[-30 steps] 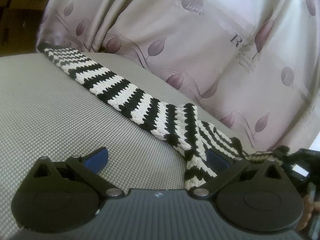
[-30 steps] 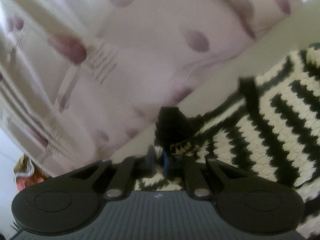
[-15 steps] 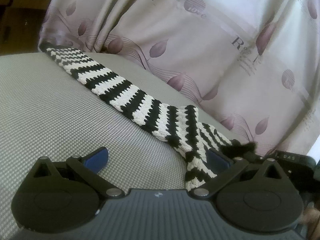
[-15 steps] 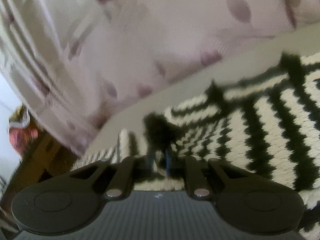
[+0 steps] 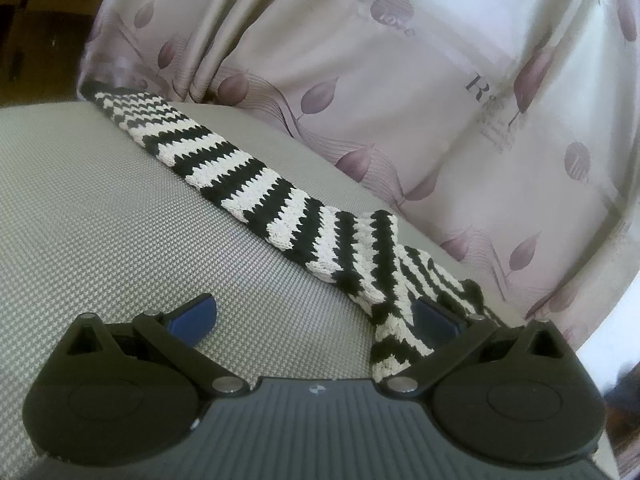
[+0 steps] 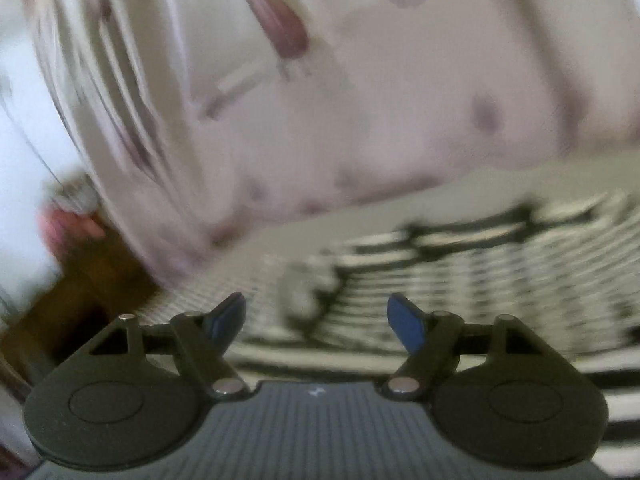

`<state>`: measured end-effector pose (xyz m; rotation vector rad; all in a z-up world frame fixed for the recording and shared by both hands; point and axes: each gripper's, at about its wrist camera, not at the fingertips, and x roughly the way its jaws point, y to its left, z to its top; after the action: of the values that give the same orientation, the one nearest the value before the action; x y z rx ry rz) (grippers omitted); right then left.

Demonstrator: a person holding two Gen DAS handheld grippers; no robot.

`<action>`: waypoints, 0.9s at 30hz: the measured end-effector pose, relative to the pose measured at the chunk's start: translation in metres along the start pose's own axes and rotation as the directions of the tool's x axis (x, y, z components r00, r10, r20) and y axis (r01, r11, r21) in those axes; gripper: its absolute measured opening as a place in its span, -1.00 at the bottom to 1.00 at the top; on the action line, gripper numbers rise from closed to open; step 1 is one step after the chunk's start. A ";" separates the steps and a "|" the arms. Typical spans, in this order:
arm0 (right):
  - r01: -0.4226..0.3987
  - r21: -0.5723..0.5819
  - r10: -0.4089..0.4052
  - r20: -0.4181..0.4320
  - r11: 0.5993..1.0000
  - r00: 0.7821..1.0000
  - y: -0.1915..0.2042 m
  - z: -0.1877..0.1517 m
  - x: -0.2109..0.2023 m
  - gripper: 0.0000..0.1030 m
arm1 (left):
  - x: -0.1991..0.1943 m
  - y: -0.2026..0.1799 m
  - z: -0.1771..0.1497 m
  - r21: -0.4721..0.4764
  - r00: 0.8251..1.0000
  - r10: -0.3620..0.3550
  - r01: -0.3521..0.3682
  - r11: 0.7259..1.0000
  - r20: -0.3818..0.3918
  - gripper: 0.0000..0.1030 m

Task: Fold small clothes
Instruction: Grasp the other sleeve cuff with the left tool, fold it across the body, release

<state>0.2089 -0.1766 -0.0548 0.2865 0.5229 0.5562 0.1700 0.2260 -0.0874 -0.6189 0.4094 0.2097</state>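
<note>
A black-and-white striped knit garment [image 5: 256,188] lies stretched across the grey woven surface [image 5: 100,220], with one long sleeve running to the far left and a folded bunch near my left gripper. My left gripper [image 5: 314,316] is open, low over the surface; its right finger [image 5: 434,316] rests against the knit. In the blurred right wrist view the same knit [image 6: 480,280] lies ahead and to the right. My right gripper [image 6: 316,320] is open and empty just above its edge.
A pale curtain with purple leaf print [image 5: 400,80] hangs close behind the surface, also in the right wrist view [image 6: 320,100]. Dark wooden furniture [image 5: 36,20] stands at the far left. The surface's edge [image 6: 256,252] drops off at left in the right wrist view.
My right gripper has opened and let go of the knit's dark edge it was pinching, and is moving fast. The left gripper has barely moved.
</note>
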 end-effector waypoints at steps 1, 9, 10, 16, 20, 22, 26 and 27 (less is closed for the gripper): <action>0.092 -0.077 -0.092 0.003 0.993 0.996 -0.002 -0.006 -0.013 0.55 | -0.001 0.002 0.002 -0.016 1.000 -0.012 0.012 1.000 -0.007 0.98; 0.373 -0.243 -0.393 -0.038 0.895 0.919 -0.038 -0.047 -0.036 0.55 | -0.012 0.050 0.064 -0.102 0.997 0.052 -0.046 0.994 0.063 0.84; 0.375 -0.238 -0.395 -0.042 0.896 0.918 -0.039 -0.050 -0.034 0.55 | -0.012 0.059 0.076 -0.109 0.994 0.073 -0.064 0.992 0.078 0.82; 0.348 -0.278 -0.376 -0.054 0.895 0.925 -0.033 -0.060 -0.026 0.55 | 0.005 0.137 0.159 -0.190 0.976 0.202 -0.184 0.965 0.085 0.69; 0.338 -0.251 -0.364 -0.064 0.907 0.929 -0.039 -0.060 -0.027 0.55 | 0.033 0.191 0.192 -0.304 0.982 0.188 -0.182 0.935 -0.011 0.74; 0.343 -0.227 -0.365 -0.058 0.911 0.929 -0.042 -0.060 -0.030 0.55 | 0.047 0.210 0.198 -0.362 0.980 0.193 -0.197 0.911 -0.048 0.75; 0.352 -0.196 -0.367 -0.048 0.915 0.929 -0.045 -0.059 -0.032 0.55 | 0.075 0.221 0.202 -0.333 0.981 0.165 -0.191 0.923 -0.105 0.75; 0.353 -0.193 -0.368 -0.049 0.916 0.928 -0.045 -0.059 -0.032 0.55 | 0.080 0.220 0.200 -0.312 0.978 0.174 -0.201 0.929 -0.111 0.71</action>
<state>0.1732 -0.2244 -0.1095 -0.0108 0.5871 0.2526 0.2358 0.5268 -0.0884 -0.9125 0.5191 0.4415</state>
